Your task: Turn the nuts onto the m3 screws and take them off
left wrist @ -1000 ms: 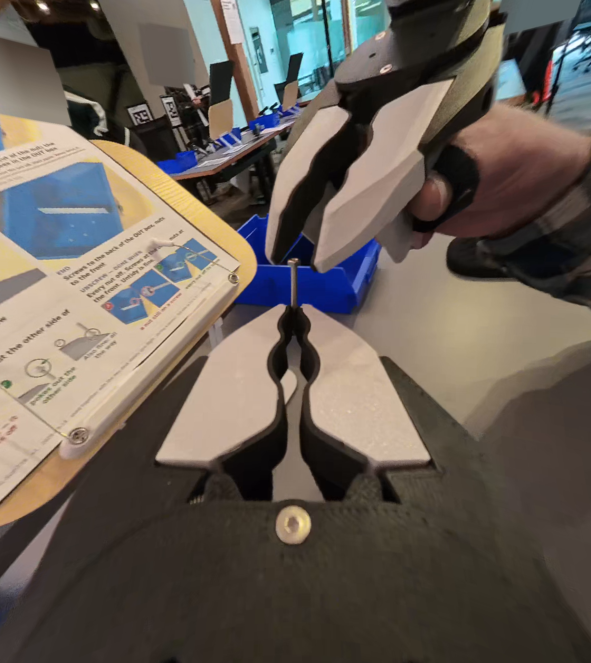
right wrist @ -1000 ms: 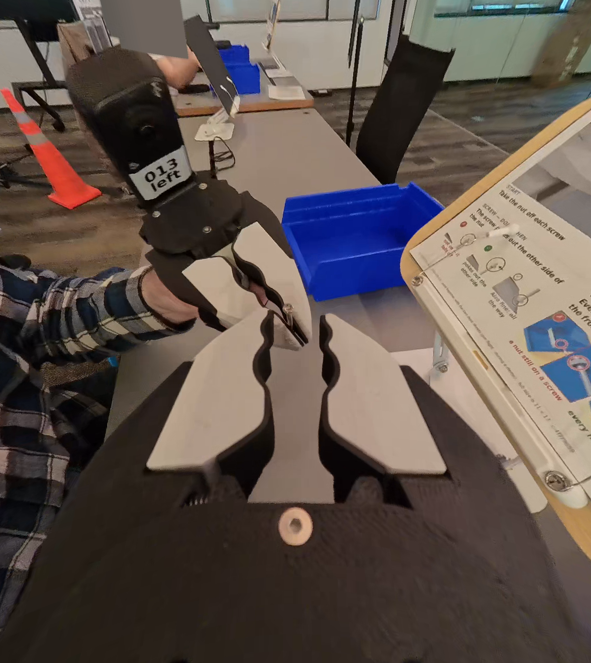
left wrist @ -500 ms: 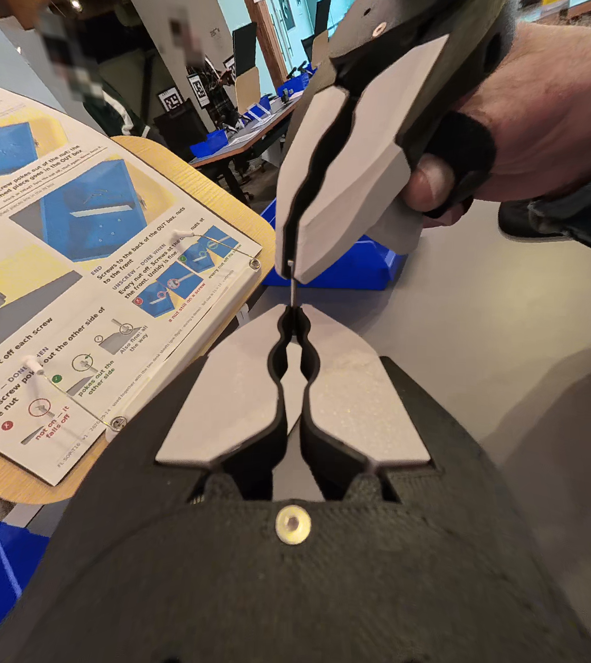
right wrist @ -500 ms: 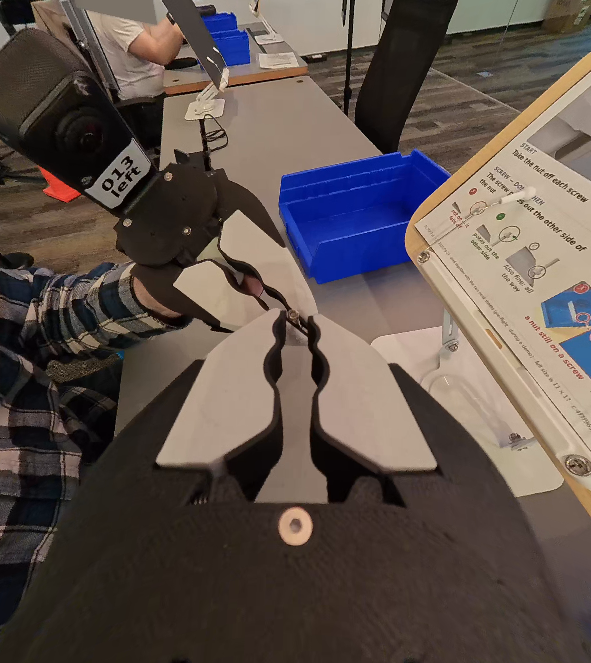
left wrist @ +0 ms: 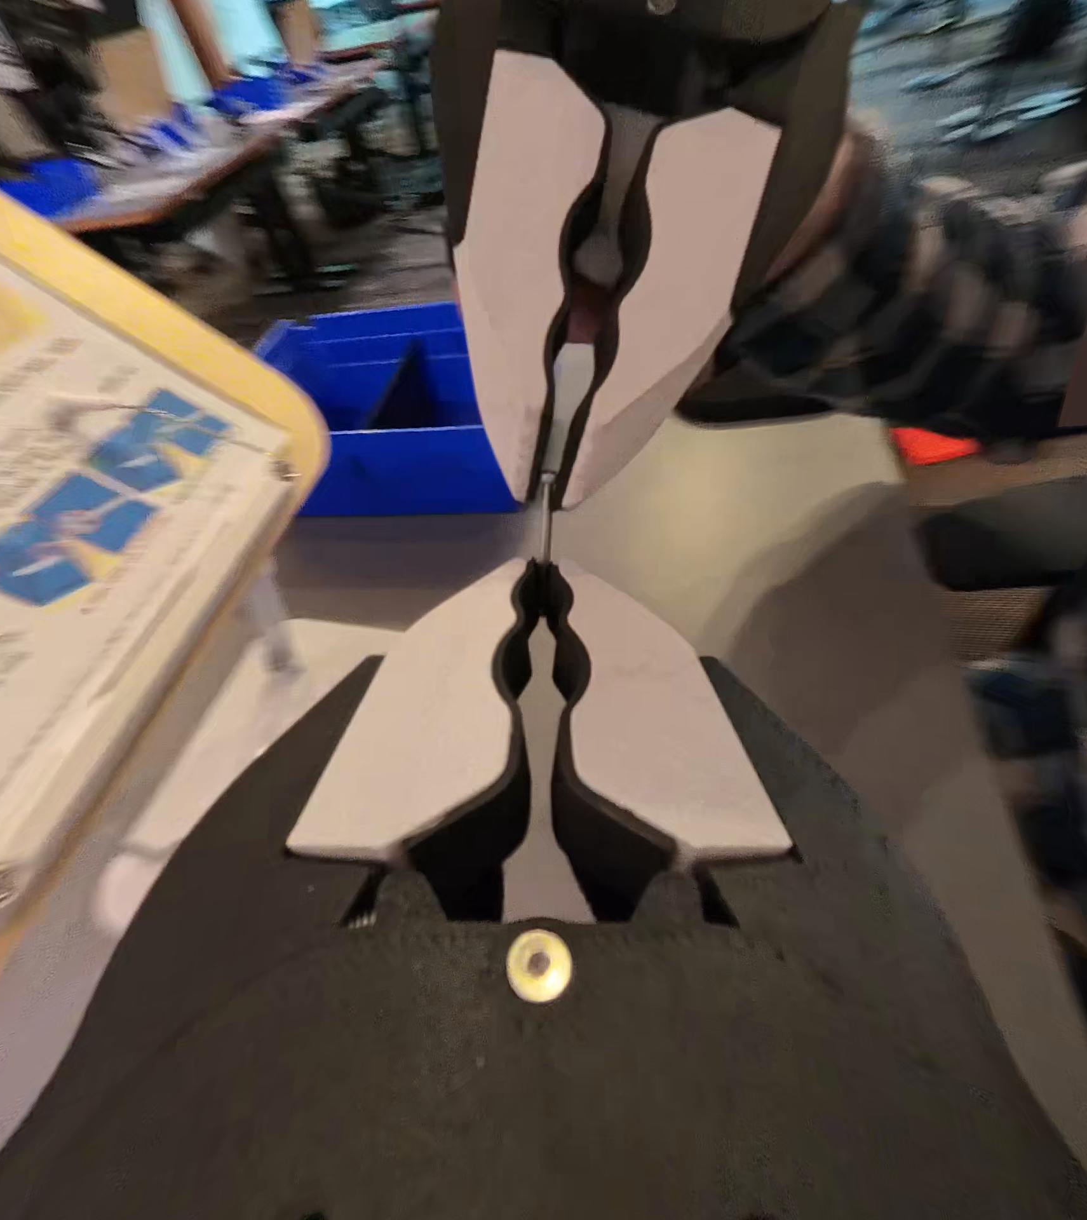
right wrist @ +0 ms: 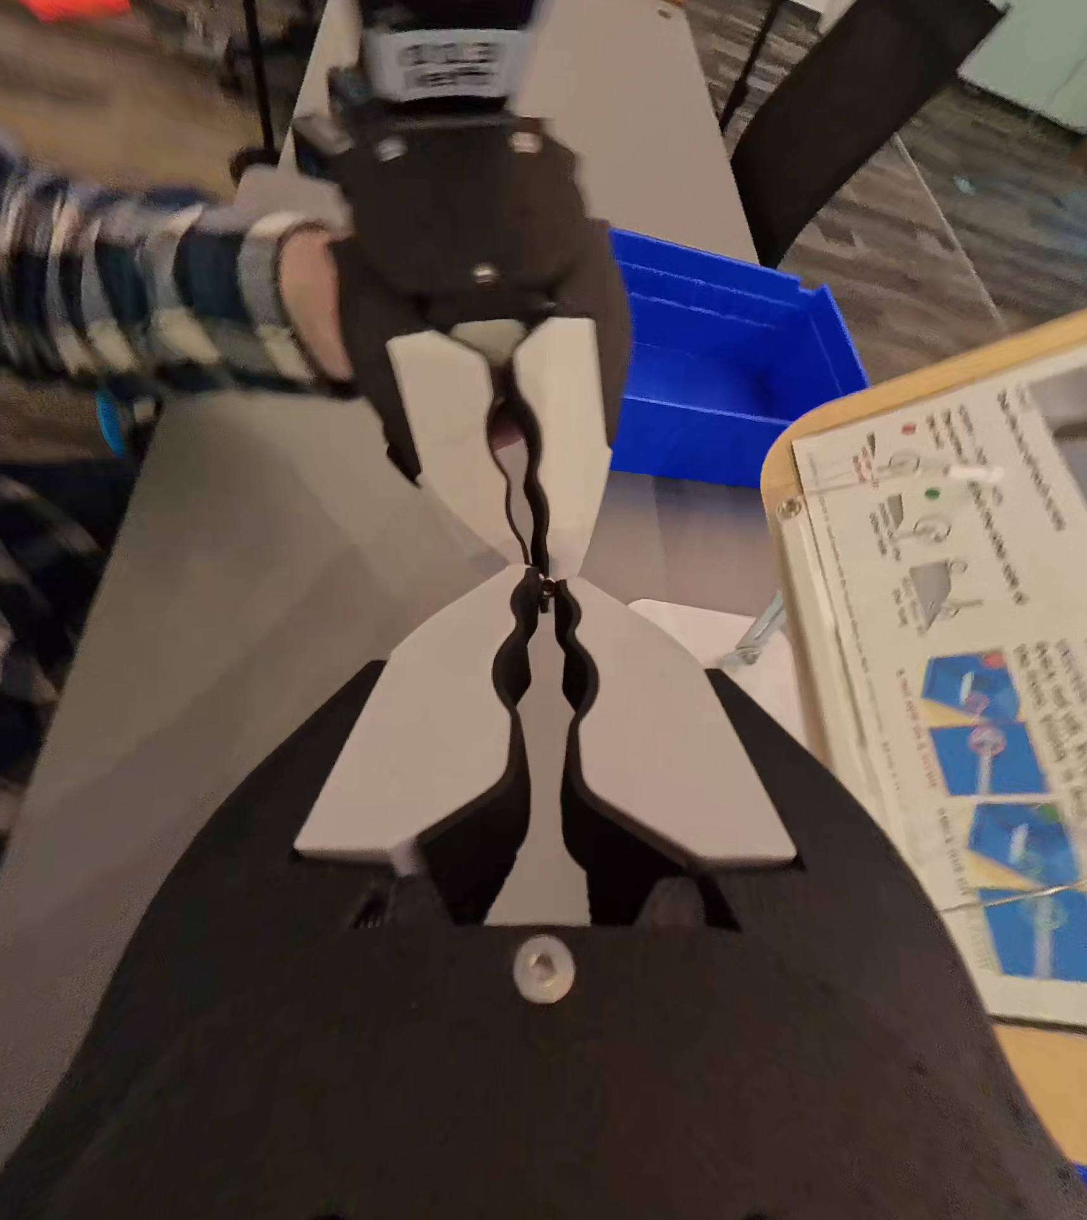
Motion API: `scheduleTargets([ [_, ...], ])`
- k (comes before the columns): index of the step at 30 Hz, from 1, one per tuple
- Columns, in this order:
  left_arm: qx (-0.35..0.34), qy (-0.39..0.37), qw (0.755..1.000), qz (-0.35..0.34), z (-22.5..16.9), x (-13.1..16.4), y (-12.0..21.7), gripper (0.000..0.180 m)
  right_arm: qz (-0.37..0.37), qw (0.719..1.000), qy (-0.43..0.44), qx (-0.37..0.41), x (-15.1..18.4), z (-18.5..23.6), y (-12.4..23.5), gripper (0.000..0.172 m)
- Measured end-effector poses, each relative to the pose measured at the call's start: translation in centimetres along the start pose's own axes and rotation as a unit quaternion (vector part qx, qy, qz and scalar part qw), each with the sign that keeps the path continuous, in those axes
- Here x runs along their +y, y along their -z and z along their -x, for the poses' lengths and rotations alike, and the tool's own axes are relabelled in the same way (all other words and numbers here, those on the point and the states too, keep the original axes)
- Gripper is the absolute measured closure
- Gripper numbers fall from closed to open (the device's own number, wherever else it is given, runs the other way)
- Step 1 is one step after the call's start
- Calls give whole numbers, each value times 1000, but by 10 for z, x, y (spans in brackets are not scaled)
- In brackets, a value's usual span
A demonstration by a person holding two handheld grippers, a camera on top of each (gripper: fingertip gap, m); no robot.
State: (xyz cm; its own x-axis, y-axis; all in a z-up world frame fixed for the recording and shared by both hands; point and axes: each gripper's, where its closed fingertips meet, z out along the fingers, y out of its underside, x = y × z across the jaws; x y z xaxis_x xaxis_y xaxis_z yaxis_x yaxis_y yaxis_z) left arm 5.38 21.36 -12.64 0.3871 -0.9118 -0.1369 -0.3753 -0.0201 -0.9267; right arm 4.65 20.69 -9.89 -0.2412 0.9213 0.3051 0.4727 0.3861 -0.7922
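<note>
My left gripper (left wrist: 544,569) is shut on a thin metal screw (left wrist: 547,521) that sticks out forward from its tips. My right gripper (left wrist: 547,488) comes in from above in the left wrist view, tip to tip with the left one. In the right wrist view, my right gripper (right wrist: 544,584) is shut on a small nut (right wrist: 548,585) at the screw's far end, and the left gripper (right wrist: 537,561) faces it from above. Both are held above the grey table (left wrist: 725,528). Both views are blurred by motion.
A blue bin (left wrist: 395,422) stands on the table behind the grippers and also shows in the right wrist view (right wrist: 725,356). A tilted wooden board with an instruction sheet (left wrist: 65,495) stands close by (right wrist: 989,660) on a white base (right wrist: 692,627). A black chair (right wrist: 844,99) stands beyond the table. The tips of both grippers are at nearly the same place.
My right gripper moved over the screw's free end and its pads came together on the nut. Both grippers swung round to face each other head-on. The left has kept its hold on the screw.
</note>
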Motion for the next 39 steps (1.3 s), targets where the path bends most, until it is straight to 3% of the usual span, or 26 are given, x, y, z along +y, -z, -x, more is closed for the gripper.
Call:
scheduleTargets([
  [6,214,55,975,-9,-31,2,7,179,46,984,169,-26,-4,22,1,165],
  [14,433,96,893,-80,-73,7,14,178,92,929,355,-54,-5,58,1,167],
  [18,517,113,843,-100,-95,17,12,178,103,914,379,-97,5,77,-2,167],
  [20,530,114,834,-105,-103,20,9,178,100,921,355,-124,9,86,-2,167],
  [25,476,95,866,-123,-94,15,6,178,57,954,270,-117,10,79,2,167],
  [30,422,75,896,-118,-83,14,2,178,43,967,232,-96,11,70,2,167],
  [34,372,57,919,-115,-75,10,-2,166,48,976,198,-74,14,58,2,168],
  [39,270,23,957,-100,-59,10,-14,178,51,987,140,-54,17,48,1,167],
])
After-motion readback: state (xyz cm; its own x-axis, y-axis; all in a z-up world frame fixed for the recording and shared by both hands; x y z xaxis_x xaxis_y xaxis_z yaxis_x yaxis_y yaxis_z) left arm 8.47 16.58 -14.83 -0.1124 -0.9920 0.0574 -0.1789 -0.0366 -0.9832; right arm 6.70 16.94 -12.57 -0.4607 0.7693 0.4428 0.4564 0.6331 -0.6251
